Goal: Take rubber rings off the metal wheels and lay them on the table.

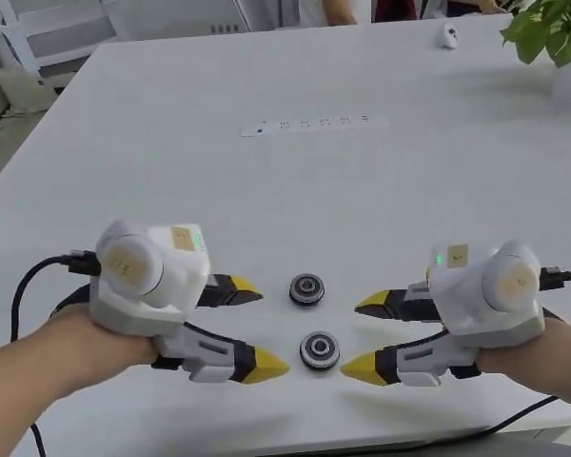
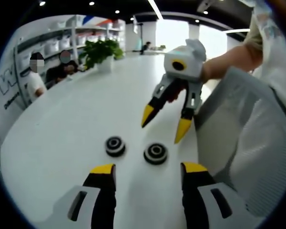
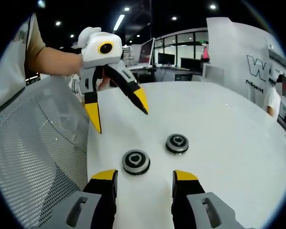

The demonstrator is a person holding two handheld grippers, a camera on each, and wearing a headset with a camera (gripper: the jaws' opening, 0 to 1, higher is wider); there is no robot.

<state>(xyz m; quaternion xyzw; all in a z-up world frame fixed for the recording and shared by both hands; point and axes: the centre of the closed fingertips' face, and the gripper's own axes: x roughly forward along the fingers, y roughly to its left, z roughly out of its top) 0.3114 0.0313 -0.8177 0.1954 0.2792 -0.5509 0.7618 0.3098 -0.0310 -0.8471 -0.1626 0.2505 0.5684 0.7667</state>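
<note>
Right now you're working over a broad, matte white counter [image 1: 171, 171]. A white power strip [image 1: 314, 124] lies flat on it further out from you. A small white object [image 1: 447, 36] sits near the far edge, and a leafy potted plant [image 1: 552, 33] stands at the far right. Your left gripper view takes in the room beyond: shelving along one wall, ceiling spotlights, and people seated at the far side of the counter. A grey mesh chair [image 3: 38, 143] is at your side of the counter's edge.

Both metal wheels lie flat on the counter close to you, one behind the other and a little apart. The near wheel [image 1: 320, 350] and the far wheel [image 1: 307, 290] look alike. Each has a bright metal hub with a dark centre, wrapped by a black rubber ring [image 3: 126, 162] that is still seated around it.

Your left tongs [image 1: 262, 326] come in from the left and your right tongs [image 1: 357, 335] from the right, with their yellow tips pointing at each other and the two wheels between them. Both pairs of tongs are spread apart and hold nothing. Neither touches a wheel; the tips stop just short on either side. Black cables run from both tools back toward you.
</note>
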